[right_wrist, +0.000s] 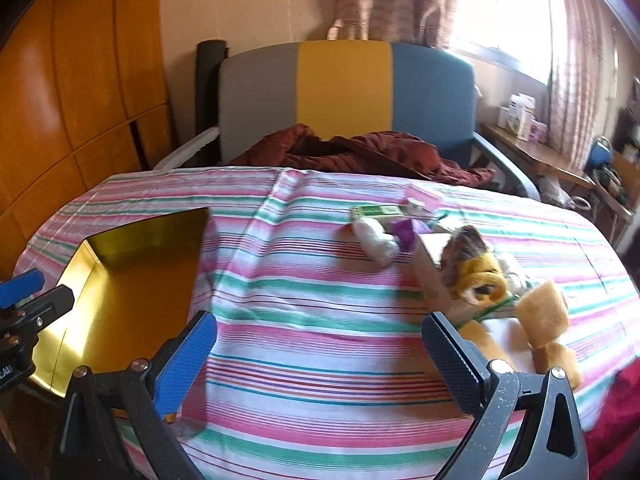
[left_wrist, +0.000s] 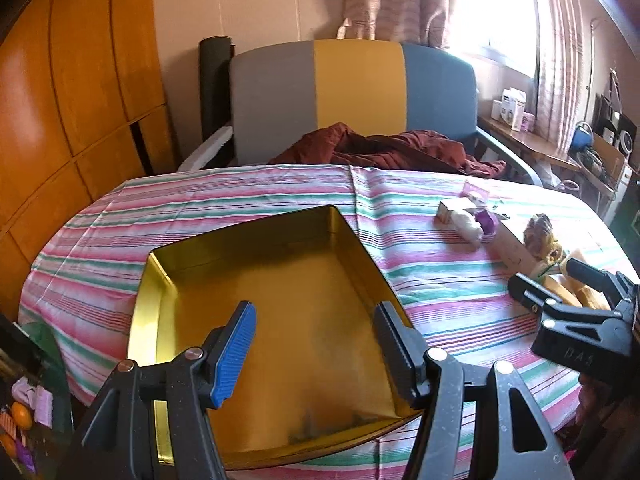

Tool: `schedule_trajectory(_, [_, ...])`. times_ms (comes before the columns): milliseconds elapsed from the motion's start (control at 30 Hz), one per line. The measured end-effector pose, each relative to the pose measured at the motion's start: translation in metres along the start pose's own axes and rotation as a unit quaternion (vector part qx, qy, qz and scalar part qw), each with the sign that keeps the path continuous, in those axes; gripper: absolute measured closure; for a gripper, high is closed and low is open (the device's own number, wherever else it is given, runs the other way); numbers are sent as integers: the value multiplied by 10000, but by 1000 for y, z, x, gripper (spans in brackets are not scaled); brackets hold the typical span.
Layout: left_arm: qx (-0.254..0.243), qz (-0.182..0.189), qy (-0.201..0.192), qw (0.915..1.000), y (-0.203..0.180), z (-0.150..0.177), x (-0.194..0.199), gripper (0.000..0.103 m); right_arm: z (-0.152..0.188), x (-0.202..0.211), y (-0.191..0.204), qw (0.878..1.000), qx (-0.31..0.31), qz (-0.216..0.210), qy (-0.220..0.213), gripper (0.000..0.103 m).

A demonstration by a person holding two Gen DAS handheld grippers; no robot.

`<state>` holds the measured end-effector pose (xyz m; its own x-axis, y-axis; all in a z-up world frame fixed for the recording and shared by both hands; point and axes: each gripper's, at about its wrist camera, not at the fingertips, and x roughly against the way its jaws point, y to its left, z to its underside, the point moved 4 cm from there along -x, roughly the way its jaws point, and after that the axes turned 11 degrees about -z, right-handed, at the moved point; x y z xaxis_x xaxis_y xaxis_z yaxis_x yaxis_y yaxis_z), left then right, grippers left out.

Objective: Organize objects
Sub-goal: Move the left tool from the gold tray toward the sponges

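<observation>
R gripper [right_wrist: 320,344] jaws spread, empty | tan plush lion toy [right_wrist: 480,280] lay just R of them, nearer than L gripper [left_wrist: 316,344], also spread, over gold tin tray [left_wrist: 256,264]

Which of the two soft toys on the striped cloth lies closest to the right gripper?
The brown-and-yellow plush animal, lying just beyond the right gripper by its black finger; the small white plush lies farther back, near the boxes.
</observation>
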<state>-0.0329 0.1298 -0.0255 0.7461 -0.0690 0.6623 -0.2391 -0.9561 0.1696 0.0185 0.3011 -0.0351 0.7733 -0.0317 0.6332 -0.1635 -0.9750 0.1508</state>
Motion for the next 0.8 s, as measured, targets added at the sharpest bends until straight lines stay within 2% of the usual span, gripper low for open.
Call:
schedule_trajectory(267, [-363,297,41,9989,-29,-2,-1,41,-2,16,-45,9986,-315,423,-89,0])
schedule_trajectory(433, [-510,829,220,9950,-50,-2,-1,38,2,32,-84,9948,-625,793,-108,0])
schedule_trajectory(567, [-571,1458,507,9864,-73,-2,0,35,8,48,-119,9900,-971,1017,-63,0])
schedule_trajectory(733, [-882,2045,546,9734,-113,-4,4,34,16,79,-171,9783,-1413,1507,-156,0])
schedule_trajectory(800, [-1046,2173,676,9681,-128,-2,2,34,21,90,-191,9722,-1656,1644,-177,0])
